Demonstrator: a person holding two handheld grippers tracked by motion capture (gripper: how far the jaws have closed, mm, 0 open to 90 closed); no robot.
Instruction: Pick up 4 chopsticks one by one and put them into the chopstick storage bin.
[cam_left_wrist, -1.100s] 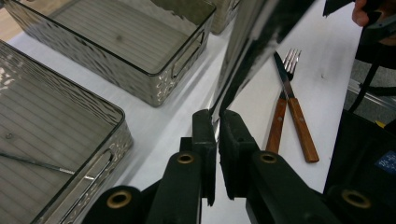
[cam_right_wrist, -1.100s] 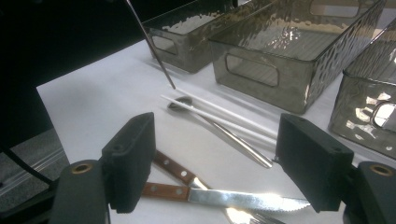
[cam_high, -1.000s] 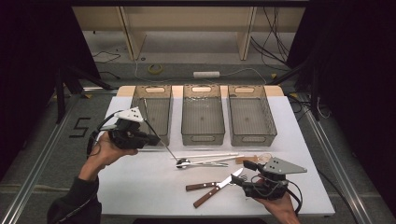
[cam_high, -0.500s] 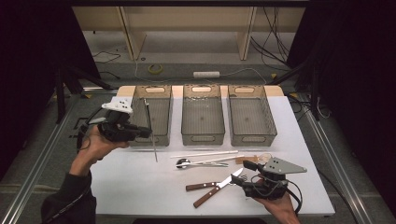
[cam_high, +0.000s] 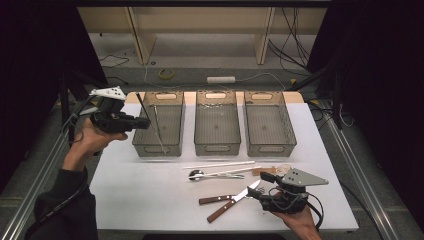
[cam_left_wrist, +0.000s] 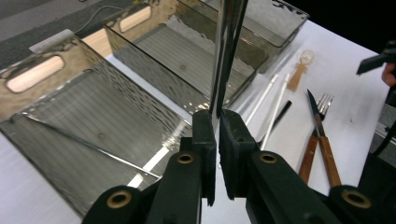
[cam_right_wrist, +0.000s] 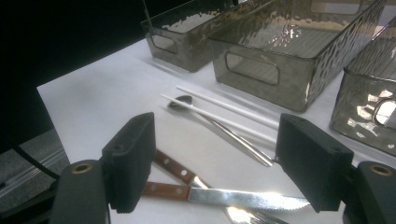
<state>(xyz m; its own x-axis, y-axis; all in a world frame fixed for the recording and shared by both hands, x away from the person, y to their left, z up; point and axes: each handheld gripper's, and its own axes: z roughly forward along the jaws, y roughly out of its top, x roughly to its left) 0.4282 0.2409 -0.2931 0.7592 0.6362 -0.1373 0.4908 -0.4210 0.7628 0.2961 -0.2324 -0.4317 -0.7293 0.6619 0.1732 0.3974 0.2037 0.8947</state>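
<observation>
In the high view the left gripper (cam_high: 142, 123) is held over the table's left edge, beside the leftmost of three smoked plastic bins (cam_high: 159, 123). Its jaws are clamped on a thin metal chopstick (cam_high: 139, 102), which stands up and leans away over the near left corner of that bin. A second metal chopstick (cam_high: 159, 128) lies slanted inside the bin. The left gripper view shows what the high view cannot: the black jaws pressed almost together on the shiny chopstick (cam_left_wrist: 227, 51), which rises steeply out of the top of that view, and the other chopstick (cam_left_wrist: 88, 145) lying across the ribbed bin floor.

The middle bin (cam_high: 216, 122) and right bin (cam_high: 266, 122) stand in a row on the white table (cam_high: 150, 195). In front of them lie two white chopsticks (cam_high: 220, 165), a metal spoon (cam_high: 210, 174), and two wooden-handled pieces, a steak knife (cam_high: 233, 201) and a fork (cam_high: 227, 198).

At the lower right the right gripper (cam_high: 264, 187) rests low on the table by the knife's tip. The right gripper view shows its jaws spread wide with nothing between them, and beyond them the serrated knife blade (cam_right_wrist: 243, 198), the spoon (cam_right_wrist: 219, 128) and the white chopsticks (cam_right_wrist: 224, 114), detail too small to tell from above.
</observation>
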